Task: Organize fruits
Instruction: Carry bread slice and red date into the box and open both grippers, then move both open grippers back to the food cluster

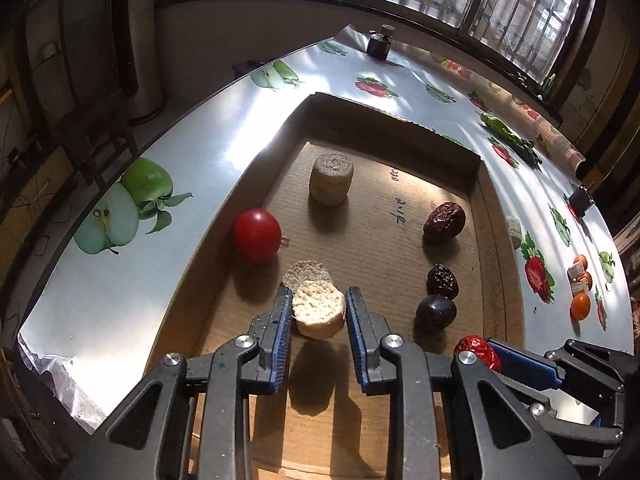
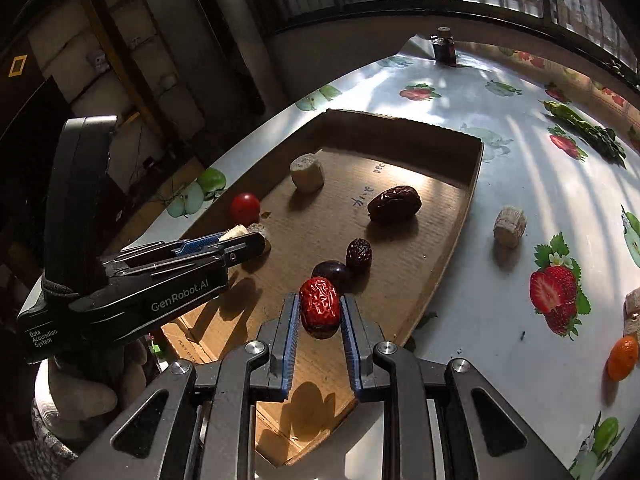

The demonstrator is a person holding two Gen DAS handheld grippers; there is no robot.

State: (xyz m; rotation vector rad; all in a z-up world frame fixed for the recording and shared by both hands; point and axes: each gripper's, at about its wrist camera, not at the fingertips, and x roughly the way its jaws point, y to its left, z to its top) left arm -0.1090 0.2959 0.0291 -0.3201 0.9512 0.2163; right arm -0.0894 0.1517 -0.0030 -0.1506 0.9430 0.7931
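A shallow cardboard tray (image 1: 496,240) is seen lying on the counter (image 1: 192,184), which is covered with a fruit-printed cloth, and every place below is given relative to that tray. The left tongs (image 1: 319,309) are closed on a pale, crumbly cylindrical piece (image 1: 319,312), held over the tray's near floor, with a shadow cast on the cardboard beneath it. A second pale piece (image 1: 306,274) is seen just behind the held one, on the tray floor. A red tomato (image 1: 257,235) rests against the tray's left wall, and an upright pale cylinder (image 1: 331,179) stands toward the tray's far end. Along the tray's right side three dark dried dates are laid: a large one (image 2: 394,204) farthest off, a smaller one (image 2: 359,255) nearer, and a smooth dark one (image 2: 332,274) touching it. The right tongs (image 2: 319,309) are closed on a glossy red date (image 2: 319,307), held above the tray's near right part, just beside the smooth dark one. Outside the tray, to its right on the counter, another pale cylinder (image 2: 509,227) lies on its side, and farther right a small orange fruit (image 2: 622,358) is seen near the counter's edge.
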